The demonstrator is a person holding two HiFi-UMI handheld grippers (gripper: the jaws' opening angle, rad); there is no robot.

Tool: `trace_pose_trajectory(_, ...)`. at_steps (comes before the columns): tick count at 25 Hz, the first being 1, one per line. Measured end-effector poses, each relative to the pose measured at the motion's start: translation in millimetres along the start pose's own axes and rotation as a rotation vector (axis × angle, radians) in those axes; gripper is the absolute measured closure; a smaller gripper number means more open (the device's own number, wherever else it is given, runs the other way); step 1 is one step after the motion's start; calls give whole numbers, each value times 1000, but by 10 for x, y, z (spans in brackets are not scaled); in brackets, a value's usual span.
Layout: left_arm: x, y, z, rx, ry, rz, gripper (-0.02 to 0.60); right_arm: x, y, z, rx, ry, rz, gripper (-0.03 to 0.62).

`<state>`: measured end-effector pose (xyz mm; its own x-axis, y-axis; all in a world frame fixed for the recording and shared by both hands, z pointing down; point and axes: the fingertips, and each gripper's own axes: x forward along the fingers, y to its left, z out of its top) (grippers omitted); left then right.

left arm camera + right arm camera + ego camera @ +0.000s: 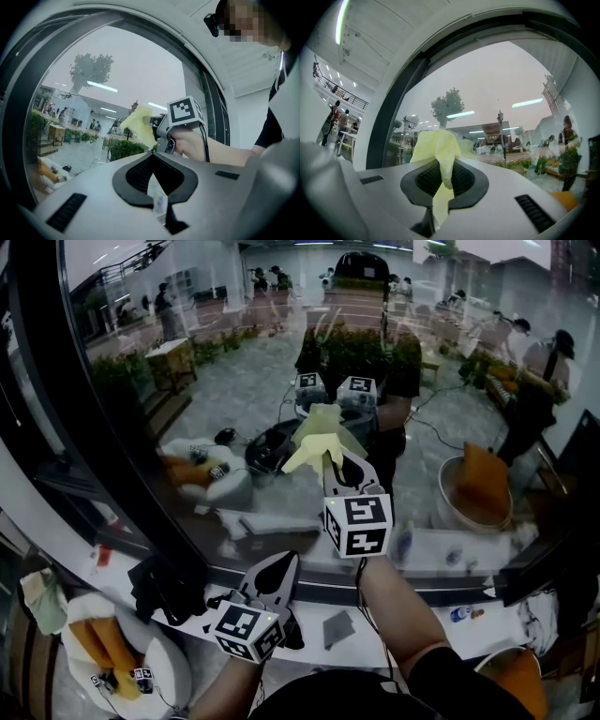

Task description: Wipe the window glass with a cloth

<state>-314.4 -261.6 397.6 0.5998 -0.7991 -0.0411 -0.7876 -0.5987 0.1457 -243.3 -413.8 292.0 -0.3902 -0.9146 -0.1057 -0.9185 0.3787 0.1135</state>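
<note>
Between the jaws of the right claw (334, 463) sits only a thin fold of pale yellow soft cloth (319, 432); firm rubbing could tug it loose

Left tool (279, 566), right tool (334, 470): grey shells, black jaw linings, square-marker cubes (358, 524); black cable (360, 582); sleeve (268, 127) apparently black.

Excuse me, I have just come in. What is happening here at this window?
A person is wiping the window glass with a hand-held gripper in each hand. The right gripper pinches a yellow cloth in its fingers and holds it up at the glass. The left gripper hangs lower, above the white sill. Its fingers are shut on a thin pale slip, which is too unclear to name.
</note>
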Motion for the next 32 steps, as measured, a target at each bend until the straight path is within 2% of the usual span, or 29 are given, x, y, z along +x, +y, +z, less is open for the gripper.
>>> trace_pose_trajectory(8,28,-72,5,4,-3,-17,581,-161,68,142,-3,-35,19,556)
trace_pose_trajectory(19,191,-200,17,9,1,-65,581,-276,-357,526,-9,-90,-59,556)
trace_pose_trajectory(32,353,-265,-34,17,12,-109,581,-209,-496,579,-36,-99,-102,556)
